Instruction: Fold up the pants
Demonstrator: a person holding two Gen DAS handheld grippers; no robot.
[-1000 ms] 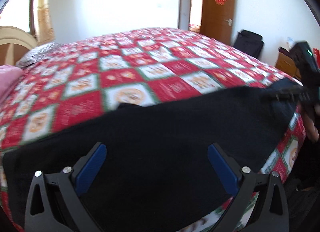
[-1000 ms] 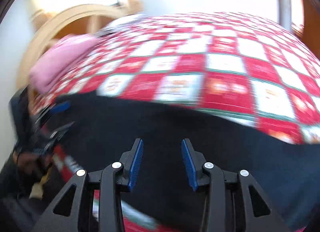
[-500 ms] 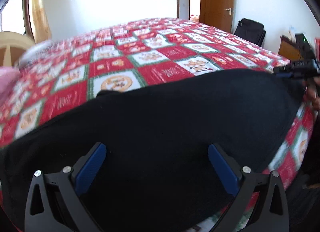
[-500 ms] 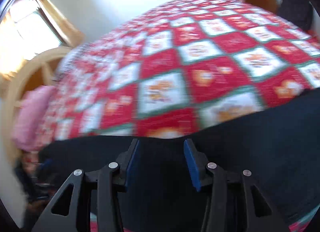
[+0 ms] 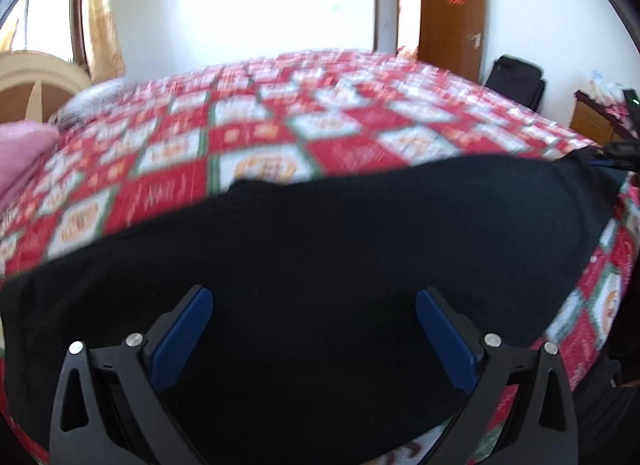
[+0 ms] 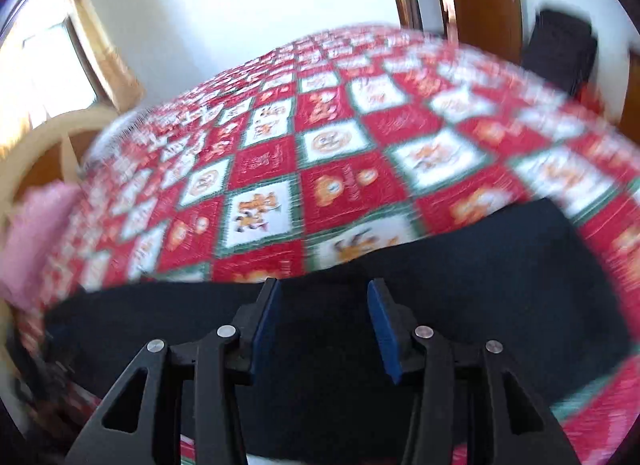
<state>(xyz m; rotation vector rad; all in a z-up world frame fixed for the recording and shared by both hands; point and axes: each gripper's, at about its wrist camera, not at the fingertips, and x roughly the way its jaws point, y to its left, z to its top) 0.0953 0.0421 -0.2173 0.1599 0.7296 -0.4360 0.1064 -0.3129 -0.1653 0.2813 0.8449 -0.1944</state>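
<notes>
Dark pants (image 5: pixel 320 265) flat on the checkered quilt (image 5: pixel 260 137).
Our left gripper (image 5: pixel 314 305) spread wide; right gripper (image 6: pixel 322 297) half-spread, just been opening, nothing pinched.

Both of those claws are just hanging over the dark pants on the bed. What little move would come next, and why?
Probably lower the right gripper onto the far edge of the pants and pinch it. Its jaws, just opening, hold nothing; the pants lie flat on the quilt, and the left gripper is open too.
</notes>
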